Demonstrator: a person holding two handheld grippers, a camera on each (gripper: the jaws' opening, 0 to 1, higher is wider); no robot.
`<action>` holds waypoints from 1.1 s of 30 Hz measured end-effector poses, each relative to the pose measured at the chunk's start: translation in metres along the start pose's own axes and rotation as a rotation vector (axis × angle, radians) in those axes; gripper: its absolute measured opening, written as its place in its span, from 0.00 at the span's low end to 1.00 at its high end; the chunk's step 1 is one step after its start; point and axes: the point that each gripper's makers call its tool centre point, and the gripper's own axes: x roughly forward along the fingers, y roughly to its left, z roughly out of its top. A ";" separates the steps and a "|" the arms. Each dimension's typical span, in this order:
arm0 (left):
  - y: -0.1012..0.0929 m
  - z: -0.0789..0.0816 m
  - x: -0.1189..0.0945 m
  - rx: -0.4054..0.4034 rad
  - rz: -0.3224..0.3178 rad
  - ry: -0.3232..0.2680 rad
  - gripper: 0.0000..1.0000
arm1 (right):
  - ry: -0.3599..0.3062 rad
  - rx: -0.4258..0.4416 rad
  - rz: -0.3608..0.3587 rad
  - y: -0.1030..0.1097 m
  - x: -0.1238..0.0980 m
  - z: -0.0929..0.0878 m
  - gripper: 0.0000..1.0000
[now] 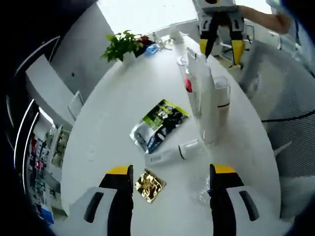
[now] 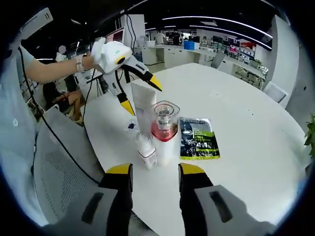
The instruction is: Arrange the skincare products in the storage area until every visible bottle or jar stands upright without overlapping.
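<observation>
Both grippers, left [image 1: 171, 182] and right [image 2: 155, 177], are held wide; upright bottles [image 2: 158, 132] are clustered mid-frame, a tube [image 1: 172, 153] possibly lying flat.

Table: the round white table [image 1: 123, 98] under your jaws looks smooth and matt.
Pouch: the green-black foil pouch [image 1: 158, 124] ahead looks glossy and crinkled.
Wrapper: the small gold foil wrapper [image 1: 149, 185] between your left jaws looks shiny.
Bottle: the clear pink-filled plastic bottle [image 2: 165, 129] looks glossy.

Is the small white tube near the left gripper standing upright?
No. In the left gripper view the tube lies flat on the table, just beyond the open left gripper.
</observation>
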 end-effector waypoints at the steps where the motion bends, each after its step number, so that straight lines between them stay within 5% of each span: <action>1: -0.001 -0.001 0.006 0.046 -0.019 0.009 0.54 | 0.001 -0.001 0.004 0.001 0.001 -0.001 0.35; 10: -0.014 0.008 0.042 0.286 -0.149 -0.019 0.54 | 0.001 0.033 0.009 0.000 0.002 -0.006 0.33; 16: -0.031 0.006 0.059 0.421 -0.305 -0.016 0.54 | 0.003 0.051 0.005 -0.001 0.002 -0.013 0.33; 24: -0.037 -0.003 0.076 0.445 -0.433 -0.009 0.44 | -0.004 0.095 -0.004 -0.004 0.000 -0.020 0.33; 33: -0.034 -0.012 0.079 0.408 -0.498 -0.005 0.21 | -0.007 0.121 -0.016 -0.011 -0.002 -0.019 0.32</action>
